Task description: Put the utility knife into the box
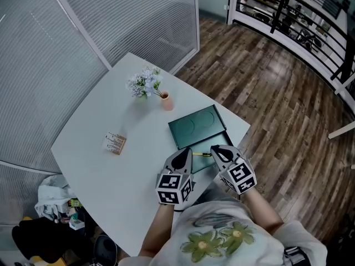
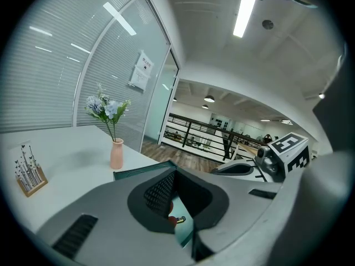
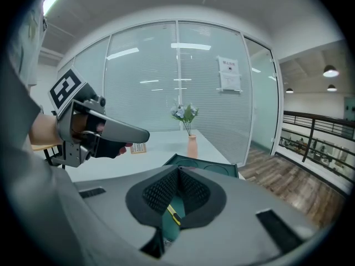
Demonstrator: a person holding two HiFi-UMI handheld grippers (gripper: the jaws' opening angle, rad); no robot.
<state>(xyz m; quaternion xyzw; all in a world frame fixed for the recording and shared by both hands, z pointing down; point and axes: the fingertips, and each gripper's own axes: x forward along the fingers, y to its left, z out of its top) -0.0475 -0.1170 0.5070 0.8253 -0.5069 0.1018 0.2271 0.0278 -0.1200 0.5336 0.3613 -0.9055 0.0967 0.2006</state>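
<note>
The utility knife (image 1: pixel 202 154) lies on the dark green inside of the box (image 1: pixel 213 164), at the table's near edge just in front of the person. It shows as a thin yellow strip whose long axis runs roughly side to side in the head view, spanning the gap between the two gripper tips. The right gripper view looks down on it through the slot beneath the jaws, a yellow and black sliver (image 3: pixel 173 215) slanting across green. The left gripper view catches only a small end of it (image 2: pixel 178 220) beside something red that I cannot identify. The right gripper (image 1: pixel 215 149) seems the nearer, its tip just beside the knife's right end, while the left gripper (image 1: pixel 186 153) sits close to the other end. Both grippers have their jaws drawn together at the tips, and neither appears to clamp anything. The knife sits below the jaws, not between them. Beyond it the box's lid (image 1: pixel 195 127) lies open and flat on the table (image 1: pixel 111 170). Judging by the green beneath it, the knife may already rest in the box.
</note>
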